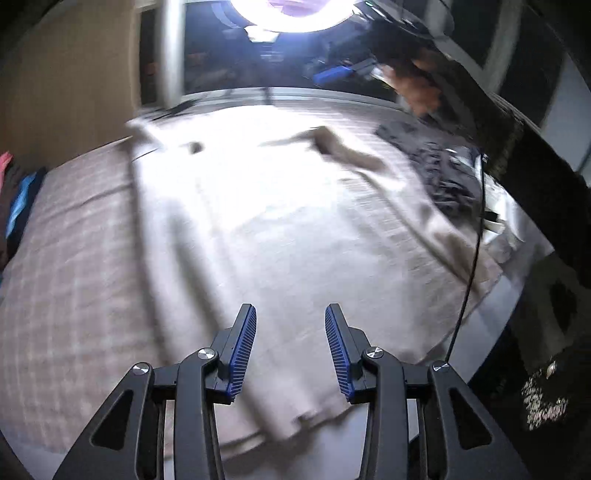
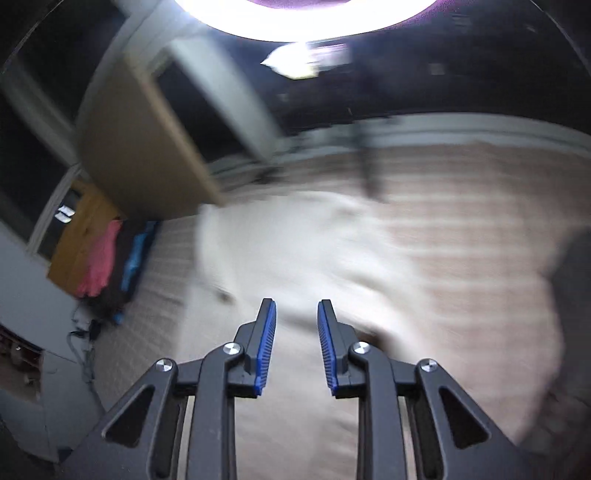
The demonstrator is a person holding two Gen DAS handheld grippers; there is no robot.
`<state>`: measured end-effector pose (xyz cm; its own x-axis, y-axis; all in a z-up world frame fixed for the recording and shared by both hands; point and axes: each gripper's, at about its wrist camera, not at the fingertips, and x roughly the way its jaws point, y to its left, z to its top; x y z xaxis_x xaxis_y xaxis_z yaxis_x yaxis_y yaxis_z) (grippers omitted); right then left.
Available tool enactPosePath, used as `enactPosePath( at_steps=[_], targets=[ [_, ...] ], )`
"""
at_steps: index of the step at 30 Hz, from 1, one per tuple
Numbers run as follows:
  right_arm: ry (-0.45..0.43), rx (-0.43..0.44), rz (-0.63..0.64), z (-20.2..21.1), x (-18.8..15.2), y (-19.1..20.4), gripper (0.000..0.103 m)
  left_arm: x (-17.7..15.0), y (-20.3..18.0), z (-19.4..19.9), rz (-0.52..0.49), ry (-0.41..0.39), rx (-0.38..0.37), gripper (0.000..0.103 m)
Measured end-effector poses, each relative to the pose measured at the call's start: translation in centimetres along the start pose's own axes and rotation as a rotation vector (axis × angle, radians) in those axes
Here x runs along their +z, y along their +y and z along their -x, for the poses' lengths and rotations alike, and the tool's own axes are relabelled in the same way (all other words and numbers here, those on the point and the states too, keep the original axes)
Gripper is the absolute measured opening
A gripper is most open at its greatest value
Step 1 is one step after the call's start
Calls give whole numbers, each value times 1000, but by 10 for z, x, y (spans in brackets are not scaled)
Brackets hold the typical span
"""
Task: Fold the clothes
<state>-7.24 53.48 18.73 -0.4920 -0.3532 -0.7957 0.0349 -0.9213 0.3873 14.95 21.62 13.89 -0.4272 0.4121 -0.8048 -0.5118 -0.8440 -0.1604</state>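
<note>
Fingers of left gripper (image 1: 290, 314) and right gripper (image 2: 296, 308) stand partly apart, empty, above pale garment (image 1: 277, 221).

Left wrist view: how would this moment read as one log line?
left gripper: open, empty | right gripper: open, empty | beige garment: spread on bed

a bedroom in a home: a bed with a checked cover (image 1: 74, 258) fills the near scene, clothes in pink and blue (image 2: 110, 258) hang at the far left by a wooden door (image 2: 77, 236), and a bright round lamp (image 2: 303, 14) glows overhead.
</note>
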Motion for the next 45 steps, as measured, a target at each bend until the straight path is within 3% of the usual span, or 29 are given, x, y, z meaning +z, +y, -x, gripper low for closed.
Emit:
enactPosePath(
  at_steps=[6,9,14,19,22,27,29,33,36,38,39,41,43,45],
  targets=[
    [64,-104,-91,56,-52,-83,23,44,-70,-49,-109,19,-163,37],
    [116,-92,-108,67,-71,-98,23,60,-115,-80,-176,39,-242,38],
    [265,32,-83,53,-126,-92,23,61,-143,-110,-193,114,-299,38],
    [361,140,-128,37,-181,-84,24,65,-144,-136,-133,180,-292,38],
    [385,155,-139,29,-193,-83,24,67,-152,-146,-146,184,-268,38],
    [360,199,-149,24,-191,-86,23,72,-168,-153,-184,172,-235,36],
    [348,185,-127,24,-191,-84,13,73,-170,-155,-189,168,-237,7],
    [322,136,-84,40,-184,-82,8,77,-161,-150,-104,173,-299,5],
    [309,61,-45,61,-175,-82,4,83,-155,-122,-74,152,-333,5],
    [296,-39,16,73,-169,-81,4,85,-151,-101,-58,142,-352,5],
    [300,-78,48,77,-168,-81,6,85,-150,-93,-62,142,-345,5],
    [330,-69,37,74,-160,-87,7,80,-150,-98,-98,185,-280,9],
    [288,-65,40,71,-145,-90,7,75,-149,-108,-134,236,-192,12],
    [235,-42,50,62,-125,-90,8,68,-147,-104,-147,229,-135,13]
  ],
)
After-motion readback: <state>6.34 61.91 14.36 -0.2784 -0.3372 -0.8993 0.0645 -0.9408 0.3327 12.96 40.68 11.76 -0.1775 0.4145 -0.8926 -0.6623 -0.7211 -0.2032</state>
